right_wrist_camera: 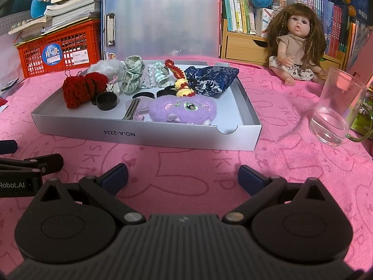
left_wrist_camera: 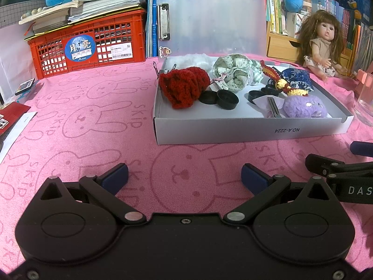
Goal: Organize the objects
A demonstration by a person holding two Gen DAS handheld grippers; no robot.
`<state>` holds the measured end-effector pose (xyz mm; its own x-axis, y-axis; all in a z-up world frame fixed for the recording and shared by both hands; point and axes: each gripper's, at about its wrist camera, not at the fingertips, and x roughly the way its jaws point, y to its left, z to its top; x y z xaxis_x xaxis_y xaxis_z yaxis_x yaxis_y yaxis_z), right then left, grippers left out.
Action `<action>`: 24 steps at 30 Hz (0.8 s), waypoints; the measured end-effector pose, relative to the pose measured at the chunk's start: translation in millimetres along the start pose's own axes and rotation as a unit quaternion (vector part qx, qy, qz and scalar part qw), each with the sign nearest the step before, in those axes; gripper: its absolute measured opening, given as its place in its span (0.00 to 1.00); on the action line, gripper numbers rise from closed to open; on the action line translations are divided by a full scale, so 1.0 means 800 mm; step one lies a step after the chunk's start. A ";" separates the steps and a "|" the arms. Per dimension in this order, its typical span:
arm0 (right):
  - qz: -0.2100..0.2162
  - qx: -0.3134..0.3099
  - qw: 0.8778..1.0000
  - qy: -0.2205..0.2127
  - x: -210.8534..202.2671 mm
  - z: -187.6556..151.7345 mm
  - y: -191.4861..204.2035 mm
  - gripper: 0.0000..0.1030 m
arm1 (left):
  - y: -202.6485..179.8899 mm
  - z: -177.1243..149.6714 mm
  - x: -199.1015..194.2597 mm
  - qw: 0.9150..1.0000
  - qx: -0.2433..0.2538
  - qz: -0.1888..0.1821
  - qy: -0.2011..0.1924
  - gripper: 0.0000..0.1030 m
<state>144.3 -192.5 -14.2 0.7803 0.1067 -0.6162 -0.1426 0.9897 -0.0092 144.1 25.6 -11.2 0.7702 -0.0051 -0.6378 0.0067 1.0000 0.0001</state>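
Note:
A shallow grey cardboard tray point(left_wrist_camera: 233, 130) point(right_wrist_camera: 144, 137) sits on the pink cloth. It holds a red crochet piece point(left_wrist_camera: 184, 85) point(right_wrist_camera: 81, 88), green patterned scrunchies point(left_wrist_camera: 233, 71) point(right_wrist_camera: 132, 77), a blue brocade pouch point(left_wrist_camera: 297, 79) point(right_wrist_camera: 209, 79), a purple plush point(left_wrist_camera: 305, 108) point(right_wrist_camera: 181, 109), black round lids point(left_wrist_camera: 227, 99) point(right_wrist_camera: 106, 101), a hair clip point(left_wrist_camera: 272, 107) point(right_wrist_camera: 131, 110) and a red-yellow crochet charm point(right_wrist_camera: 181, 86). My left gripper point(left_wrist_camera: 185, 178) is open and empty, in front of the tray. My right gripper point(right_wrist_camera: 184, 177) is open and empty, also in front of it.
A doll point(left_wrist_camera: 322, 44) point(right_wrist_camera: 298, 46) sits at the back right. A clear glass point(right_wrist_camera: 335, 109) stands right of the tray. A red crate point(left_wrist_camera: 91, 44) under stacked books is at the back left, a translucent clipboard point(left_wrist_camera: 214, 21) behind the tray, shelves of books behind.

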 end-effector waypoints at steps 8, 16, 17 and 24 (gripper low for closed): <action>0.000 0.000 1.000 0.000 0.000 0.000 0.000 1.00 | 0.000 0.000 0.000 1.000 0.000 0.001 0.000 1.00; 0.000 0.000 1.000 0.000 0.000 0.000 0.000 1.00 | 0.000 -0.002 0.000 1.000 -0.003 0.005 -0.001 1.00; 0.000 0.000 1.000 0.000 0.000 0.000 0.000 1.00 | 0.000 -0.002 0.000 1.000 -0.002 0.005 -0.001 1.00; 0.000 0.000 1.000 0.000 0.000 0.000 0.000 1.00 | 0.000 -0.002 0.000 1.000 -0.002 0.005 -0.001 1.00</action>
<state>144.1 -192.3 -14.3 0.7802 0.1064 -0.6164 -0.1425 0.9897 -0.0096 143.3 25.3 -12.3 0.7710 0.0045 -0.6368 -0.0039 1.0000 0.0024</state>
